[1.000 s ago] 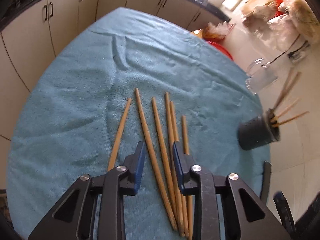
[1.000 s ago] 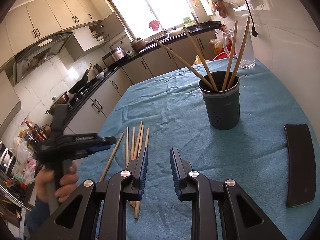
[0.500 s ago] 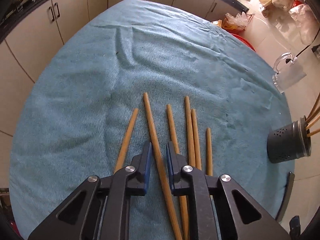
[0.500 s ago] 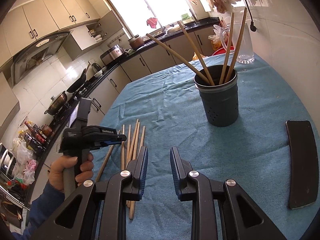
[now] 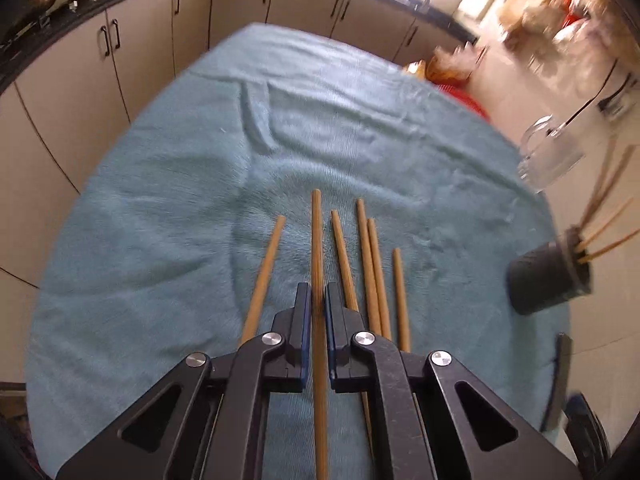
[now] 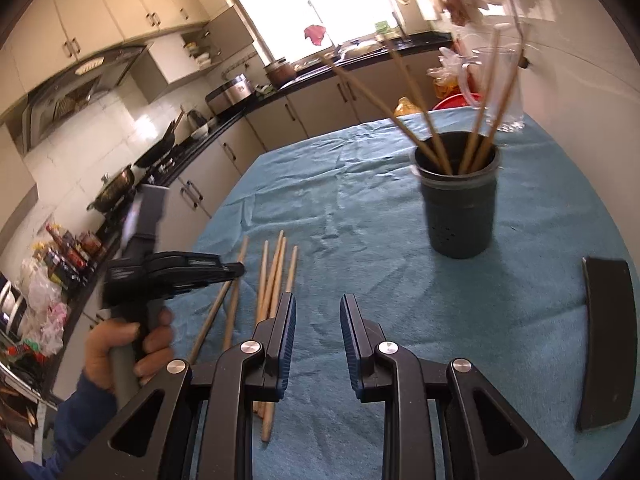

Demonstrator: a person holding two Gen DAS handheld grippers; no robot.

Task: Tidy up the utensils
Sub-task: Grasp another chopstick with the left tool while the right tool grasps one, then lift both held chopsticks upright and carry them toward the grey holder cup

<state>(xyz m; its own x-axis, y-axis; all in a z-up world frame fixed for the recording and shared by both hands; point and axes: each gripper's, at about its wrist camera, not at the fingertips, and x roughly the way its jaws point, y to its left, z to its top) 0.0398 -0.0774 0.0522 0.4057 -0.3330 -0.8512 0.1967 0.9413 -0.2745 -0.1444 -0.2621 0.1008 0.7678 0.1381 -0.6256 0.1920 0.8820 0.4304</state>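
Note:
Several wooden chopsticks point(image 5: 370, 264) lie side by side on the blue towel point(image 5: 168, 208). My left gripper point(image 5: 318, 294) is shut on one chopstick point(image 5: 317, 240), which runs forward between its fingers. In the right wrist view the left gripper point(image 6: 236, 269) holds that chopstick point(image 6: 234, 312) beside the loose ones point(image 6: 276, 276). A dark perforated holder point(image 6: 460, 208) with several chopsticks stands at the right; it also shows in the left wrist view point(image 5: 548, 280). My right gripper point(image 6: 318, 310) is open and empty above the towel, in front of the holder.
A dark flat curved object point(image 6: 608, 340) lies on the towel at the right edge. A clear glass mug point(image 5: 550, 156) stands beyond the holder. Kitchen cabinets point(image 5: 100, 64) run behind the table. A red bowl point(image 6: 456, 102) sits past the far edge.
My left gripper closed from open onto one chopstick among the row. My right gripper stayed open and shifted slightly, with the holder a little farther off.

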